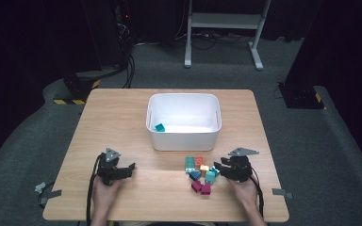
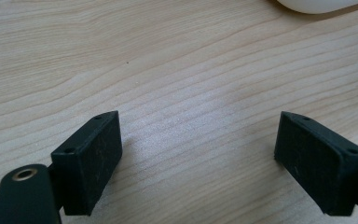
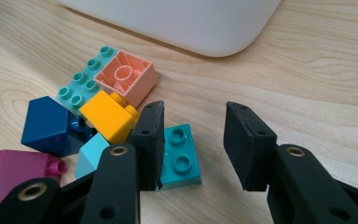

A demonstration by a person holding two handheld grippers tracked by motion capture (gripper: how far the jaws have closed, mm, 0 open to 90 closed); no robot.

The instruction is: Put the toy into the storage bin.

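On the bench (image 1: 122, 117), one teal brick (image 1: 160, 127) already lies in the white bin (image 1: 184, 140), so the sorting looks barely begun. The pile of bricks (image 1: 200, 175) waits just in front of the bin, by the right gripper (image 3: 193, 140); its fingers stand apart around a teal two-stud brick (image 3: 181, 156), one finger at the brick's edge and the other clear of it, nothing clamped yet. The left gripper (image 2: 198, 158) rests released over bare wood. No brand or writing can be read

Nine bricks (image 1: 201, 172), one bin (image 1: 184, 136)
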